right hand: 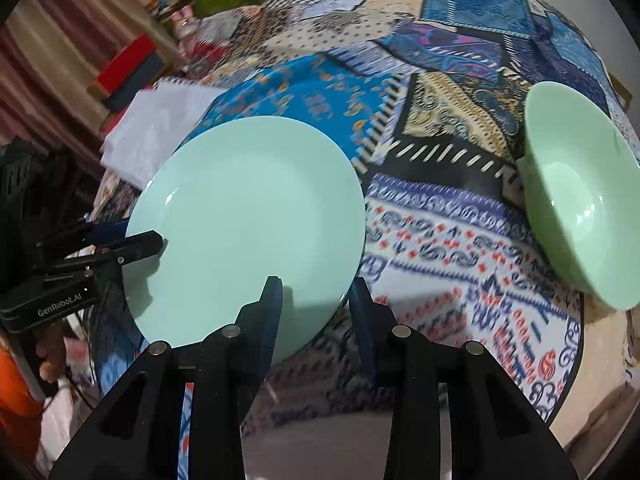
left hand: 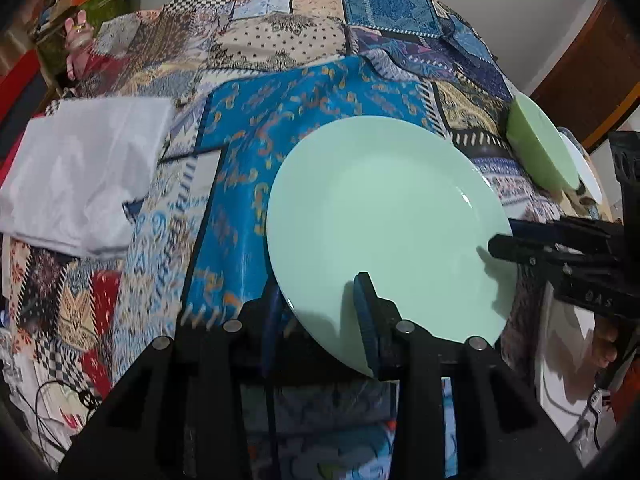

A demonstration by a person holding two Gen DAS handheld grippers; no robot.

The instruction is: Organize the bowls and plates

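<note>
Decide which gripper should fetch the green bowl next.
Probably right. The bowl lies on the right gripper side of the plate both hold; the left gripper sits across the plate from it.

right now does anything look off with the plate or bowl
The green plate is off the patchwork cloth, tilted, pinched at its rim by both the left gripper and the right gripper. The green bowl looks intact; nothing spilled.

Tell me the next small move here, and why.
Probably raise the green plate a little, both sides together and level. The left gripper and right gripper each straddle its rim, one finger over the face, one outside; whether they pinch is unclear. The green bowl sits apart to the right, out of the path.
</note>
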